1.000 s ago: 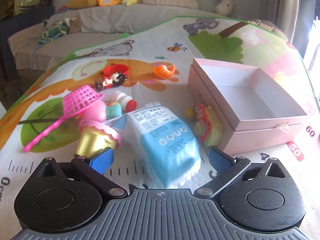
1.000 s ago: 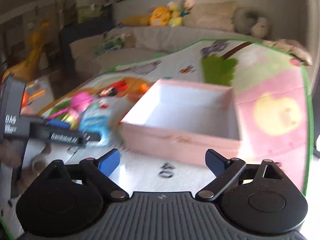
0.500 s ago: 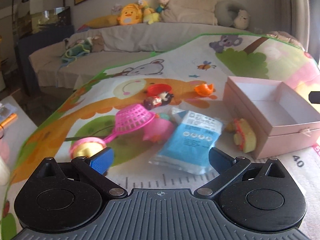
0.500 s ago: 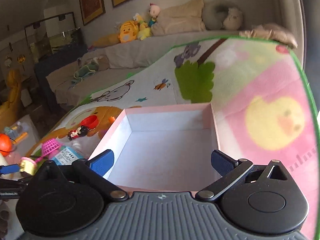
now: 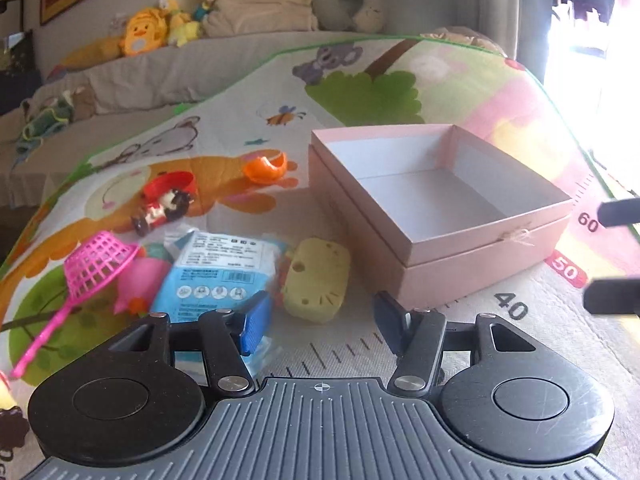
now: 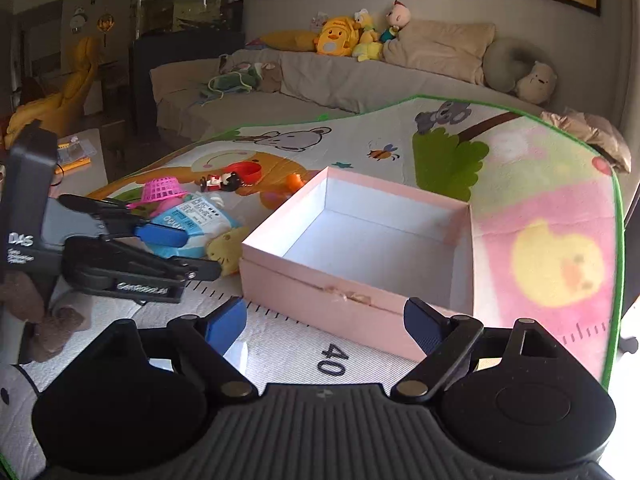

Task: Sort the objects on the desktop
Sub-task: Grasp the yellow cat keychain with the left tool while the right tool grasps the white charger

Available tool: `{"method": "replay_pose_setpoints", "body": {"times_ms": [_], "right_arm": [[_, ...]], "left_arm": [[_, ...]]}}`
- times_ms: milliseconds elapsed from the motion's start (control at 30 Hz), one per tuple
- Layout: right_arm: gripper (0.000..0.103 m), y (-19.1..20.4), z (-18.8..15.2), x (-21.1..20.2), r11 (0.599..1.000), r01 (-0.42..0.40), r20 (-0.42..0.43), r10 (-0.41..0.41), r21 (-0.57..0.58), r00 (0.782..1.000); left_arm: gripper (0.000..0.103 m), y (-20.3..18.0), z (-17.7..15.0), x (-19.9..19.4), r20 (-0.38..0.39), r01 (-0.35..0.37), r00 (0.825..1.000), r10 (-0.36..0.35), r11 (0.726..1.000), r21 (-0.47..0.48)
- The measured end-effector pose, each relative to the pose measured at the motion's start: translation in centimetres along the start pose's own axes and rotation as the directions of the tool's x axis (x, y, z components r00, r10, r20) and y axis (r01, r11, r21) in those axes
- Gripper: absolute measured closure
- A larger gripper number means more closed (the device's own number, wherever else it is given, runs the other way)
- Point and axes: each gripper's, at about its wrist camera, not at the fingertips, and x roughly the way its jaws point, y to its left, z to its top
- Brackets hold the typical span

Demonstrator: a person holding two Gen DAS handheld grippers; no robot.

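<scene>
Closing in: my left gripper is narrowing its jaws over the mat, low and tilted down toward the toy pile.
Left claw state: partly spread and closing; nothing is pinched, though the yellow sponge toy sits just ahead of the gap and the blue pad overlaps the near corner of the blue wipes pack.
Right claw state: my right gripper is spread wide and starting to close, with bare mat and the near wall of the pink box ahead of it; it holds nothing.
Target, as I judge it: the yellow sponge toy, lying between the wipes pack and the pink box, close against the box's near corner.
Bearing: straight ahead of my left claw and a touch left of centre; its long side runs away from me, roughly along my fingers.
Nearer hand: the left, plainly; from the right wrist view the toy lies well off to the left, behind my other gripper.
Box: open, empty, just right of the toy.
Other clutter: pink net scoop, red figure toy, orange cup piece, all farther left and back.
Risk: I could snag the wipes pack along with the toy.
</scene>
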Motion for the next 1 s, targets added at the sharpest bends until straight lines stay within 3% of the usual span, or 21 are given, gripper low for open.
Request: {"method": "replay_pose_setpoints", "body": {"times_ms": [167, 233, 300, 400, 633, 700, 767, 867, 900, 1000], "right_arm": [[0.016, 1.5, -1.9, 0.8, 0.999, -0.04, -0.041, 0.04, 0.0, 0.998], [0.016, 2.1, -2.4, 1.2, 0.999, -0.032, -0.052, 0.031, -0.024, 0.998], [0.016, 2.2, -2.6, 1.2, 0.999, -0.021, -0.054, 0.019, -0.031, 0.998], [0.014, 1.9, -2.7, 0.8, 1.0, -0.02, -0.045, 0.02, -0.013, 0.999], [0.004, 2.8, -3.3, 0.6, 0.997, -0.068, -0.053, 0.066, -0.028, 0.996], [0.003, 3.4, -3.6, 0.5, 0.995, -0.093, -0.06, 0.09, -0.045, 0.994], [0.002, 4.1, -3.8, 0.8, 0.991, -0.122, -0.075, 0.118, -0.049, 0.99], [0.002, 5.6, -4.0, 1.7, 0.987, -0.157, -0.103, 0.153, -0.035, 0.983], [0.002, 6.2, -4.0, 2.0, 0.985, -0.168, -0.109, 0.164, -0.027, 0.98], [0.0, 7.7, -4.0, 3.2, 0.984, -0.178, -0.115, 0.177, 0.003, 0.977]], "left_arm": [[0.039, -0.3, 0.4, 2.7, -0.026, -0.039, 0.999, 0.04, 0.999, 0.036], [0.052, -0.2, 0.3, 3.4, -0.046, -0.05, 0.998, 0.052, 0.998, 0.045], [0.052, 0.1, 0.2, 3.0, -0.042, -0.05, 0.998, 0.051, 0.998, 0.038], [0.053, 0.1, -0.7, 1.0, -0.036, -0.048, 0.998, 0.05, 0.998, 0.044], [0.05, 0.3, -5.9, -7.5, -0.055, 0.079, 0.996, -0.074, 0.992, 0.096], [0.044, 1.0, -7.0, -8.9, -0.065, 0.04, 0.997, -0.033, 0.993, 0.108], [0.036, 2.0, -7.6, -9.6, -0.054, -0.09, 0.994, 0.098, 0.987, 0.135], [0.031, 3.8, -7.4, -9.7, -0.039, -0.262, 0.963, 0.268, 0.958, 0.12], [0.027, 4.5, -7.1, -9.8, -0.042, -0.275, 0.959, 0.279, 0.957, 0.089], [0.013, 6.0, -6.6, -10.8, -0.048, -0.191, 0.981, 0.191, 0.981, -0.011]]}}
